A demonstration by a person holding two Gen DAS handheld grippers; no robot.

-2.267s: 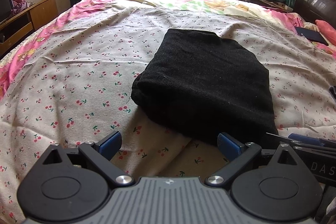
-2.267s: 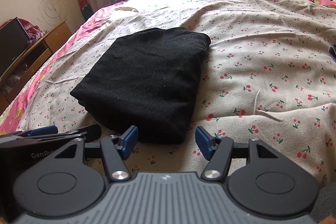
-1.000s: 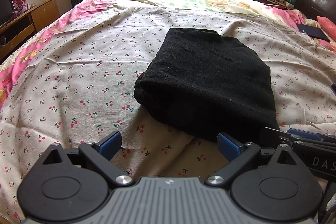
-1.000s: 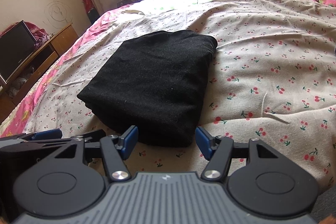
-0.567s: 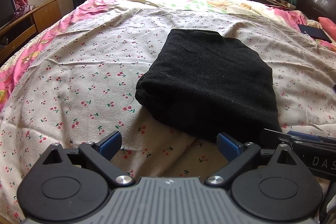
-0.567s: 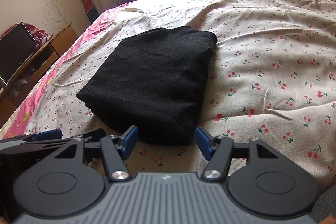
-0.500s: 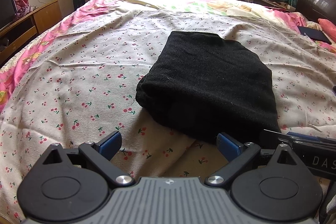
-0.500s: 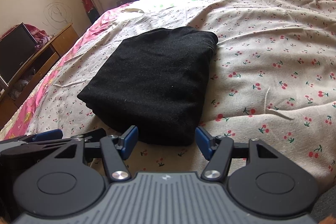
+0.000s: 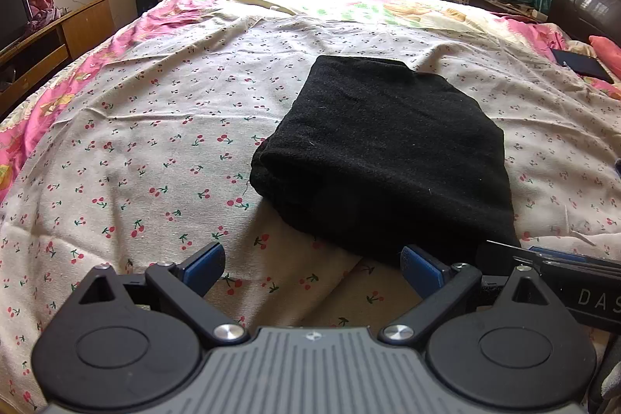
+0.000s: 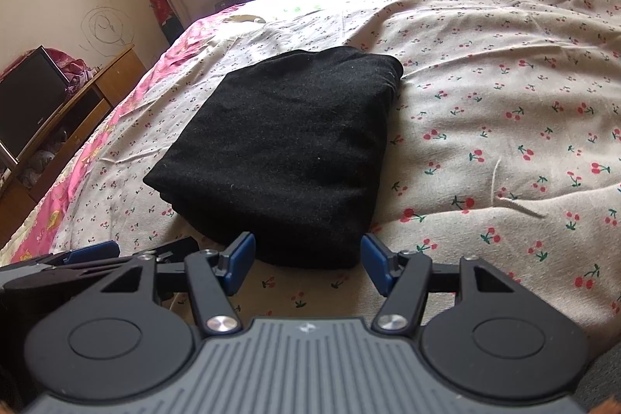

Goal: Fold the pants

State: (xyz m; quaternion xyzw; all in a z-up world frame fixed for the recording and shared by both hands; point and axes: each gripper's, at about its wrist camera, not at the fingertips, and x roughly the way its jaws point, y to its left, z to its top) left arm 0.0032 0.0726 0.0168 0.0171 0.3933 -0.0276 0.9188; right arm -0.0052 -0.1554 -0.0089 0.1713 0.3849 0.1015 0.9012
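Black pants lie folded in a neat rectangle on the cherry-print bed (sunlit from the window), as the left tool and right tool hover released, jaws apart, grasping nothing.

Two handheld grippers hover side by side above the near edge of the bed, both angled downward: the left gripper spread wide, the right gripper parted more narrowly, both empty.
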